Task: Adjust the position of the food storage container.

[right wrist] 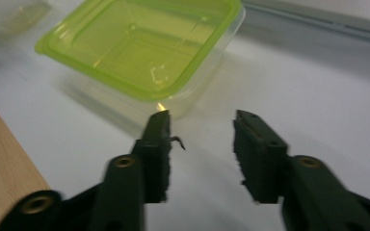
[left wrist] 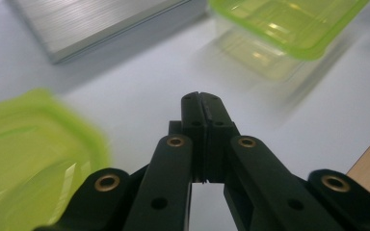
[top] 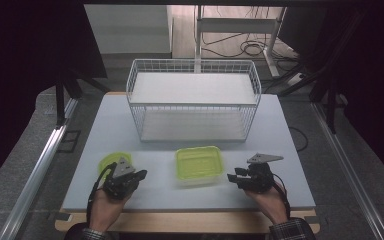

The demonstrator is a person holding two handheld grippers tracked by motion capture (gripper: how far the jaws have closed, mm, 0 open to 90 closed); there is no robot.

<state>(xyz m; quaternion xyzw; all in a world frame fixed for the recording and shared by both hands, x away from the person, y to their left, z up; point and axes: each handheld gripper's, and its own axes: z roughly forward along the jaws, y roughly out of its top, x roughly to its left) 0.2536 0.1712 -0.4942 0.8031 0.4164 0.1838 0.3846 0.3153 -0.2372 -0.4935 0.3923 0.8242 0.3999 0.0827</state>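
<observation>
1. Green tub (top: 199, 164) near the front middle of the white table (top: 105, 125), upright, rim up, between the two hands, touching neither.
2. Green lid (top: 109, 162) flat on the table at the front left, just beyond the left gripper (top: 139, 175); in the left gripper view, blurred at the lower left (left wrist: 33, 154).
3. Left gripper pressed together, nothing between the jaws, tips aimed across the table toward the tub.
4. Right gripper (right wrist: 201, 120) spread part-way, nothing pinched, jaws aimed at the near corner of the tub (right wrist: 144, 53) and just short of it.
5. Wire basket (top: 192, 100) farther back, well apart from both hands.
6. Likely risk: tub light and loose on a smooth top, so a nudge from one jaw before the other closes may slide or turn it away.
7. Likely risk: thin wall caught too near the corner, bending or slipping out under the squeeze.
8. Likely risk: left jaws, while closed, unable to take the lid; a push with closed tips would only skid it toward the table edge.
9. Likely risk: lid brought over a shifted tub, landing crooked on the rim.
</observation>
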